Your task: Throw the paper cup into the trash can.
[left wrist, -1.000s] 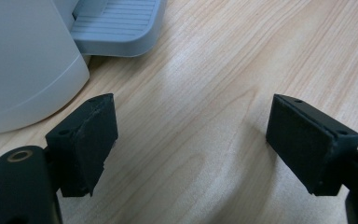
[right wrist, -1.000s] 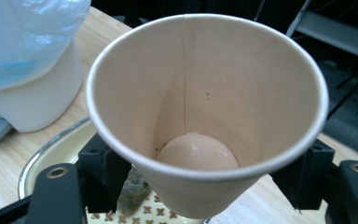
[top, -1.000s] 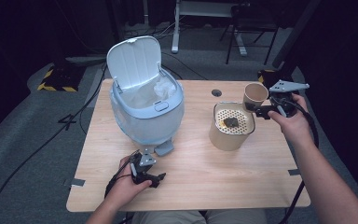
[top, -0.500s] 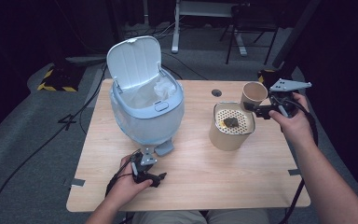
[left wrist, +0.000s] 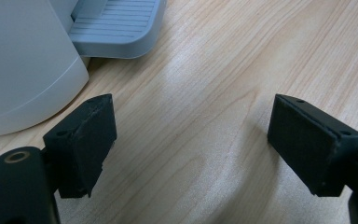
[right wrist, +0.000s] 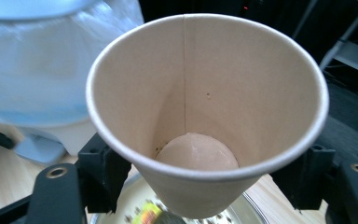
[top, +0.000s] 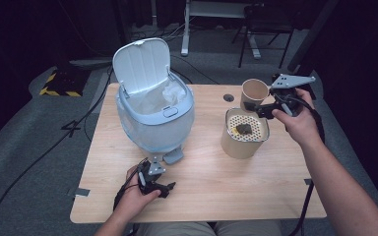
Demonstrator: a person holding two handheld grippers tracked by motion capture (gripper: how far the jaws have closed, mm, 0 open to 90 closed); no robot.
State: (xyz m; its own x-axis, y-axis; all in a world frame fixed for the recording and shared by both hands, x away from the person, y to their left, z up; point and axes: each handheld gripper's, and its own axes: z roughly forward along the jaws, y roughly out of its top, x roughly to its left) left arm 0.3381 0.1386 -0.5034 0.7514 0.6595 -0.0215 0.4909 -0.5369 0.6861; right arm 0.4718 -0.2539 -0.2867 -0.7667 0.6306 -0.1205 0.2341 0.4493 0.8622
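Note:
A tan paper cup (top: 254, 93) hangs above the table, held by my right gripper (top: 256, 109), whose jaws press on both its sides. In the right gripper view the paper cup (right wrist: 205, 116) is tilted toward the camera and looks empty inside. Just below it stands a tan round container (top: 244, 133) with a perforated strainer top and a dark lump on it. A light blue pedal bin (top: 153, 110) with its lid up and a white liner stands at the table's left middle. My left gripper (top: 163, 185) rests open on the wood by the bin's pedal (left wrist: 116, 28).
The wooden table (top: 202, 191) has bare wood along its front and right side. A round cable hole (top: 229, 98) lies near the far edge. Dark floor, cables and a desk frame lie beyond the table.
My right gripper has lifted the paper cup up and moved it left, over the strainer container. The left hand has stayed where it was.

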